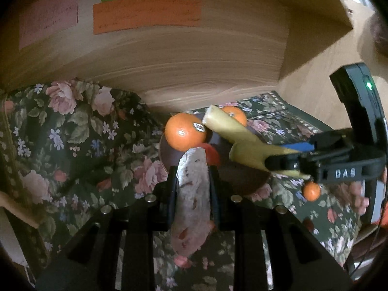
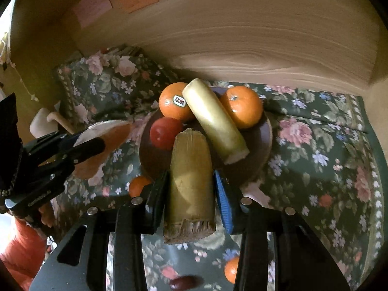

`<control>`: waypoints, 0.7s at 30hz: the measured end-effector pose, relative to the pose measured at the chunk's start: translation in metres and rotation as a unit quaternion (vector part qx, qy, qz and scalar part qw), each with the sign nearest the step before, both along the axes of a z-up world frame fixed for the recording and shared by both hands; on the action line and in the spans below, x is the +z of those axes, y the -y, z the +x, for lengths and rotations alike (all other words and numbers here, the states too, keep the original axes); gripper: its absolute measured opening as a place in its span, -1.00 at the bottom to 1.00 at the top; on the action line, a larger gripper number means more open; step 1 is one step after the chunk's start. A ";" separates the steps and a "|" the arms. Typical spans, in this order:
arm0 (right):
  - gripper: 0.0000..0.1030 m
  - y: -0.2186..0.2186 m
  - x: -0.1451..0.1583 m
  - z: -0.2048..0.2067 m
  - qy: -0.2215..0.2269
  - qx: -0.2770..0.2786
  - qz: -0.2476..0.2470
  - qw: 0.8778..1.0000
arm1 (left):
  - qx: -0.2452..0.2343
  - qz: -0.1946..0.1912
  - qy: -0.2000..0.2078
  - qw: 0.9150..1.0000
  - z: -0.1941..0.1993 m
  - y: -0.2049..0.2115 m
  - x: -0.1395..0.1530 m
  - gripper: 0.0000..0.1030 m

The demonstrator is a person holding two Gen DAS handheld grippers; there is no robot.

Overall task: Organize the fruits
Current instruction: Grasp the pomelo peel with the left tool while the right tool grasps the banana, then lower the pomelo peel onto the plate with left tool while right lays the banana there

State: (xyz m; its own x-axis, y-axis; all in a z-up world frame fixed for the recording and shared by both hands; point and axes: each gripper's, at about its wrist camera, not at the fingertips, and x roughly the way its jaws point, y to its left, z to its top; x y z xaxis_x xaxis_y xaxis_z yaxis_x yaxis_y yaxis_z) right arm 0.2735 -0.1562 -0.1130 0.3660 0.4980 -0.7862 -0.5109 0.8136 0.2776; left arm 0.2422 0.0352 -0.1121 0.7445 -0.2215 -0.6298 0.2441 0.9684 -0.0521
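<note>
A dark brown plate (image 2: 263, 143) on the floral cloth holds two oranges (image 2: 175, 101) (image 2: 242, 106), a red tomato-like fruit (image 2: 165, 133) and a yellow-green cane piece (image 2: 213, 118). My right gripper (image 2: 191, 189) is shut on a second yellow cane piece (image 2: 190, 184), held just above the plate's near edge; it also shows in the left wrist view (image 1: 252, 151). My left gripper (image 1: 194, 186) is shut on a pale speckled sweet potato (image 1: 192, 206), left of the plate; it shows orange-brown in the right wrist view (image 2: 101, 145).
A small orange (image 2: 138, 185) lies by the plate's near left edge, another (image 2: 231, 269) nearer, with a dark red fruit (image 2: 184, 282). A wooden wall (image 1: 194, 68) with coloured notes stands behind. The cloth bunches up at the left (image 1: 72, 121).
</note>
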 end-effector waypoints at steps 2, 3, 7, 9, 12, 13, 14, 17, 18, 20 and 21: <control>-0.31 -0.006 -0.005 0.003 0.002 0.001 -0.006 1.000 | 0.011 -0.005 -0.009 1.000 0.012 -0.002 -0.004 -0.54; -0.31 -0.009 -0.007 0.004 0.006 0.000 -0.012 1.000 | 0.015 -0.008 -0.013 1.000 0.017 -0.003 -0.006 -0.54; -0.31 -0.017 -0.015 0.008 0.017 -0.004 -0.020 1.000 | 0.041 -0.012 -0.023 0.999 0.035 -0.004 -0.015 -0.54; -0.31 -0.020 -0.018 0.009 0.025 -0.004 -0.024 0.999 | 0.053 -0.018 -0.027 0.998 0.043 -0.005 -0.018 -0.54; -0.31 -0.025 -0.019 0.009 0.036 0.000 -0.034 0.999 | 0.065 -0.030 -0.037 0.997 0.051 -0.005 -0.023 -0.53; -0.31 -0.026 -0.019 0.009 0.037 0.002 -0.037 0.999 | 0.068 -0.031 -0.039 0.996 0.053 -0.004 -0.024 -0.53; -0.31 -0.026 -0.019 0.010 0.037 0.003 -0.037 0.999 | 0.069 -0.033 -0.040 0.996 0.054 -0.002 -0.024 -0.53; -0.31 -0.026 -0.023 0.014 0.030 0.007 -0.034 0.999 | 0.064 -0.033 -0.042 0.997 0.053 0.004 -0.023 -0.51; -0.31 -0.026 -0.024 0.014 0.028 0.008 -0.034 0.999 | 0.059 -0.032 -0.044 0.997 0.054 0.007 -0.022 -0.47; -0.31 -0.028 -0.027 0.014 0.027 0.012 -0.041 0.999 | 0.045 -0.036 -0.047 0.997 0.054 0.012 -0.020 -0.39; -0.31 -0.029 -0.028 0.013 0.028 0.014 -0.046 0.998 | 0.041 -0.037 -0.048 0.997 0.055 0.014 -0.019 -0.30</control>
State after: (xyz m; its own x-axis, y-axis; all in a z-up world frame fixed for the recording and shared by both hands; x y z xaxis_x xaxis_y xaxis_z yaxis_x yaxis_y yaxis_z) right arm 0.2866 -0.1270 -0.1409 0.3969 0.4350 -0.8082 -0.5463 0.8195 0.1728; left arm 0.2967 0.0215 -0.1313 0.6996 -0.2106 -0.6828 0.1545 0.9776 -0.1433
